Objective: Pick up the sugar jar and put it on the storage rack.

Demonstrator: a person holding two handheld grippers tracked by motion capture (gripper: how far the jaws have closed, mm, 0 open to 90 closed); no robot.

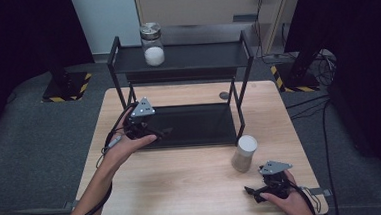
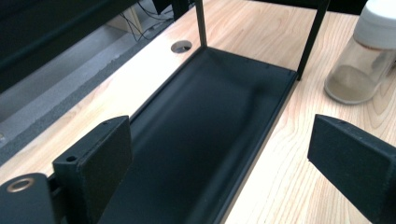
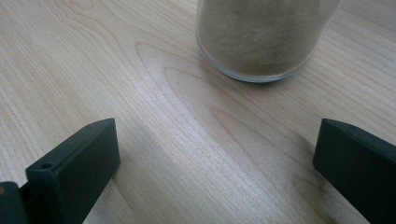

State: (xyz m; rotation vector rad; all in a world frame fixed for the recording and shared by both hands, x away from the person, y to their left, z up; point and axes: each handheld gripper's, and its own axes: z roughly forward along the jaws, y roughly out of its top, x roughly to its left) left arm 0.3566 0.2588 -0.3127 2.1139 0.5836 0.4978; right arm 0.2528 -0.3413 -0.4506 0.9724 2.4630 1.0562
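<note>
Item: clear glass jar of tan powder, white lid [image 1: 244, 153], upright on pale wooden worktop [image 1: 183, 180], beside black metal rack [image 1: 189, 126]. Right gripper [image 1: 256, 191] near, jaws wide, empty: advance level, centre body. Left gripper [image 1: 155, 132] wide, empty.

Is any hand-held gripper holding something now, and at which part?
Nothing is held. The left hand-held gripper is open above the rack's lower shelf; the right hand-held gripper is open, short of the brown-powder jar.

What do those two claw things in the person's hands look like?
Both are black. The left gripper and the right gripper each carry a grey three-cornered plate on top and trail a black cable. Their jaws are flat, blocky and black, with a small hole near the base. The forearms are bare, with no sleeves.
</note>
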